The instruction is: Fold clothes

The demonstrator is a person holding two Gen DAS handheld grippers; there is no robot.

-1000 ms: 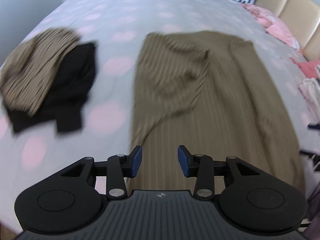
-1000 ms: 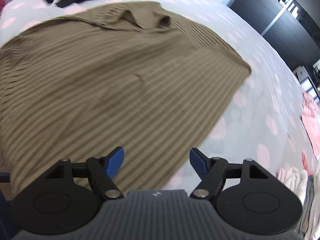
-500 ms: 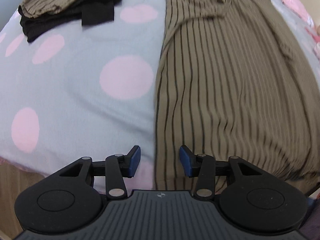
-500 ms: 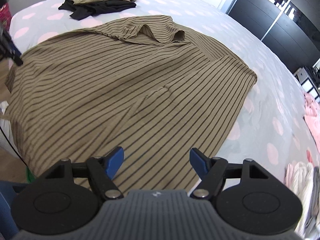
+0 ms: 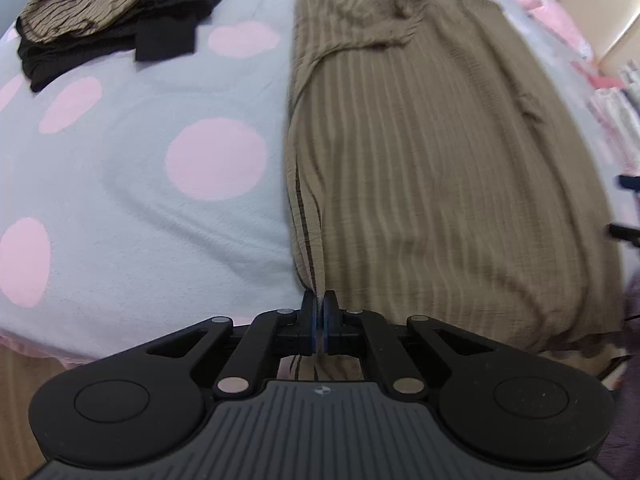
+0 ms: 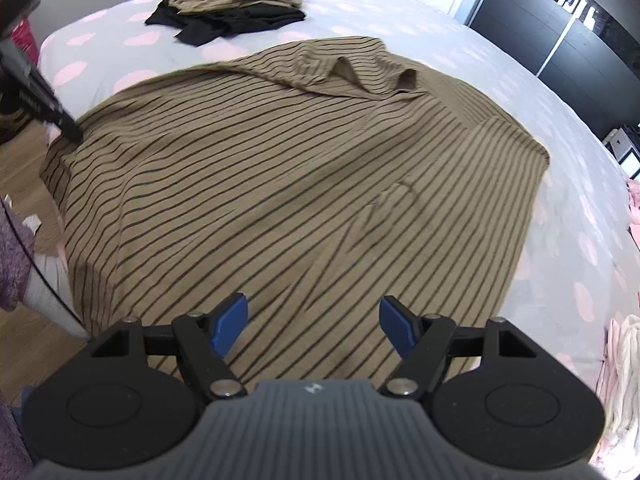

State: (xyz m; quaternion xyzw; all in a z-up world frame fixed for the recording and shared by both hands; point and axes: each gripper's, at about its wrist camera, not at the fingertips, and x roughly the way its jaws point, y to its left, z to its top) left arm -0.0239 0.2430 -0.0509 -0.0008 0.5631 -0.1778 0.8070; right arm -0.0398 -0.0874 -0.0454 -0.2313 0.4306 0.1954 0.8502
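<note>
Striped brown garment (image 5: 440,168) lies spread flat on the bed (image 5: 120,208), its near hem hanging over the edge. Left hand-held gripper (image 5: 319,322) is pinched tight on the hem's left corner. Right hand-held gripper (image 6: 314,326) hovers over the hem, jaws wide, holding nothing. Best next: clamp the opposite corner at matching depth, then lift both evenly so the fold stays square.

Left gripper (image 5: 319,314) pinched shut — angled steeply down, right gripper (image 6: 314,324) jaws wide apart
</note>
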